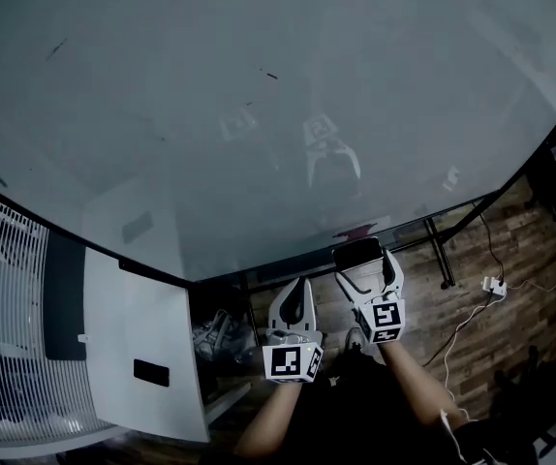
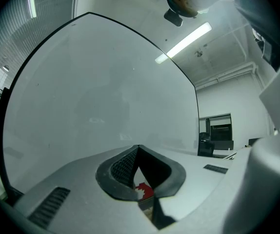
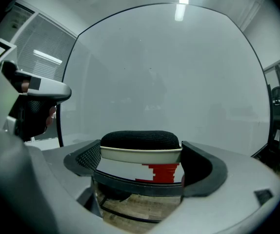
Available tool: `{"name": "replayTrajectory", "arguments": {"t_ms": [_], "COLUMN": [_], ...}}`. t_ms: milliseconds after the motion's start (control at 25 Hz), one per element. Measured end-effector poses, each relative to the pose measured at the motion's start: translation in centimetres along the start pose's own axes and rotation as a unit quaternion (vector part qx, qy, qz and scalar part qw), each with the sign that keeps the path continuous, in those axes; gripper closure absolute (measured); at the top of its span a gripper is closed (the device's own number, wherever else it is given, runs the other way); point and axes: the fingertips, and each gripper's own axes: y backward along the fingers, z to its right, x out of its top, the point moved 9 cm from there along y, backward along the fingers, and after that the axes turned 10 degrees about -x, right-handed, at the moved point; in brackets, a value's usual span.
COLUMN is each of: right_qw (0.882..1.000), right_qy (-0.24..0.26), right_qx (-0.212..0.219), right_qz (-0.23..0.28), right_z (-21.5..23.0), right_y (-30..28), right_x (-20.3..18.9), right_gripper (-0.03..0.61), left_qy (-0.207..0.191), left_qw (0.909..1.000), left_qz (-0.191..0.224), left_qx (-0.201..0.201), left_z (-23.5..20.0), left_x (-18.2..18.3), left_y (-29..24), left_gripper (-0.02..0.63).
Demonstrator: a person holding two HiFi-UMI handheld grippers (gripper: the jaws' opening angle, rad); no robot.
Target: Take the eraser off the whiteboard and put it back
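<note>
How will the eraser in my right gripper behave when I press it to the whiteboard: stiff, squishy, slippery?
The eraser is probably stiff: its white shell looks like hard plastic and spans the right gripper without bowing. Its black felt pad looks soft, so should give slightly against the whiteboard. The smooth shell might slip under a loose grip.

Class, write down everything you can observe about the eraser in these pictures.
The eraser is an oblong block: a black, felt-like pad with rounded ends on a pale cream, plastic-looking body. It lies level and crosswise between the jaws of the right gripper, which clamp its two ends. The pad is uppermost in the right gripper view. It sits low in front of the whiteboard, near its bottom edge; whether it touches the board cannot be told.
</note>
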Motion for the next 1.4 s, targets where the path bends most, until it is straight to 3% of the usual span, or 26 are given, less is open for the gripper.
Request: {"name": "replayTrajectory", "arguments": {"t_ms": [1400], "right_qw": [1.0], "right_qy": [0.001], "right_qx": [0.019], "right_qz": [0.018], "right_z": [-1.5], "right_y": [4.7], "right_x": [1.7], "right_gripper": [0.058], "left_qy": [-0.008], "left_qw": [0.9999], "left_qz": [-0.001], "left_qx": [-0.012], "left_z": [-0.2], "left_x": [1.3], "left_y": [2.5], "left_gripper": [0.612]}}
